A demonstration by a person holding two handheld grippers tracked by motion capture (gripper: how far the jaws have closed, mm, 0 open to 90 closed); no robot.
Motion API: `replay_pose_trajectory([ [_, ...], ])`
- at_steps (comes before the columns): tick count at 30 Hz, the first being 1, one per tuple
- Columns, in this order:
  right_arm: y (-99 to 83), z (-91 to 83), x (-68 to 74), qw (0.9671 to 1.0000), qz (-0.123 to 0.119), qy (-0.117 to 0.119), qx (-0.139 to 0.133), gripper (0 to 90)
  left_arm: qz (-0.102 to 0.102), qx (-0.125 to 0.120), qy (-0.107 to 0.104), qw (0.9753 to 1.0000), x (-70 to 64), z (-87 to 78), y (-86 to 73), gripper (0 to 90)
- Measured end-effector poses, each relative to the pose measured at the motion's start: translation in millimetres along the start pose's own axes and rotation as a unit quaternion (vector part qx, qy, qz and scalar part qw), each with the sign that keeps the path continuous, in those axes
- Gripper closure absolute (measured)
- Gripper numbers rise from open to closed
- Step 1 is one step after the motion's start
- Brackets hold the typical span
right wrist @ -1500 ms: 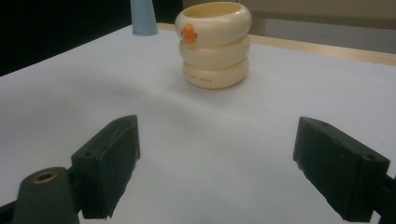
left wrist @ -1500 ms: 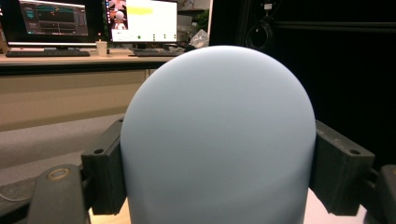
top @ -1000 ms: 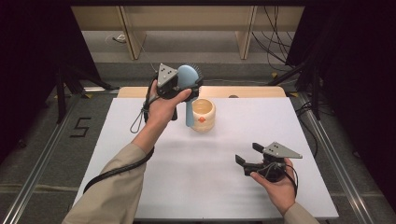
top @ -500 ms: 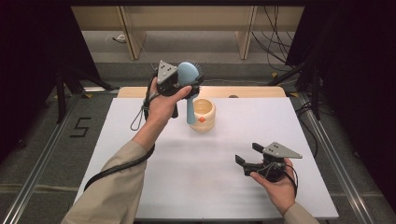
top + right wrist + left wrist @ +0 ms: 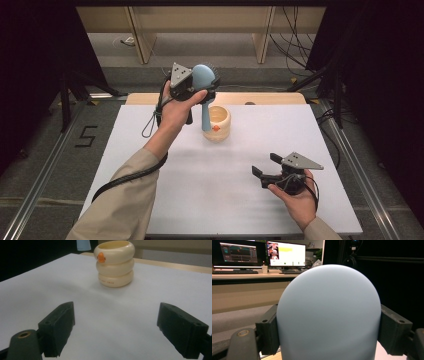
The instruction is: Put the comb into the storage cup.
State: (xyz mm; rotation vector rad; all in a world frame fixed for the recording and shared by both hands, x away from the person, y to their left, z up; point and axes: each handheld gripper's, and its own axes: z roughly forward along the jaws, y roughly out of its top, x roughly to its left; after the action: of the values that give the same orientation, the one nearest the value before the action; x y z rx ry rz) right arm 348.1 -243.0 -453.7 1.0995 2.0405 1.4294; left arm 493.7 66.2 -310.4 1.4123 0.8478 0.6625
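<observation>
My left gripper (image 5: 202,92) is raised above the table's far side and shut on the rounded head of a light blue brush (image 5: 204,77). The brush head (image 5: 328,315) sits between its jaws, and the handle hangs down in front of the cup's left rim. A cream ringed cup (image 5: 219,122) with an orange mark stands upright on the white table (image 5: 210,185). It also appears straight ahead as the cup (image 5: 115,263), with the brush handle tip (image 5: 83,245) above it. My right gripper (image 5: 264,165) rests low at the front right, open with nothing between its jaws (image 5: 122,327).
A wooden strip (image 5: 270,98) borders the table's far edge. Black frame posts (image 5: 65,100) stand at both sides. Beyond the table is a desk with monitors (image 5: 285,253). White surface lies between the cup and my right gripper.
The left gripper and the brush have drifted very slightly to the right. The right gripper and the cup have stayed where they were.
</observation>
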Motion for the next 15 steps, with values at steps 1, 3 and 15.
replay_pose_trajectory([
  [1, 0.0, 0.0, 0.0, 1.0, 0.0, 0.0, 0.0, 15.8, 0.0, 0.0, 0.001, 1.0, -0.1, 0.1, 0.1, 19.7],
  [3, 0.0, 0.1, 0.0, 1.0, 0.0, 0.0, 0.0, 15.7, 0.001, 0.0, 0.001, 1.0, -0.3, 0.2, 0.4, 19.7],
  [15, -0.1, 0.1, -0.3, 1.0, 0.0, 0.0, 0.0, 15.8, 0.002, -0.008, -0.001, 1.0, 0.9, 2.9, 2.2, 19.7],
])
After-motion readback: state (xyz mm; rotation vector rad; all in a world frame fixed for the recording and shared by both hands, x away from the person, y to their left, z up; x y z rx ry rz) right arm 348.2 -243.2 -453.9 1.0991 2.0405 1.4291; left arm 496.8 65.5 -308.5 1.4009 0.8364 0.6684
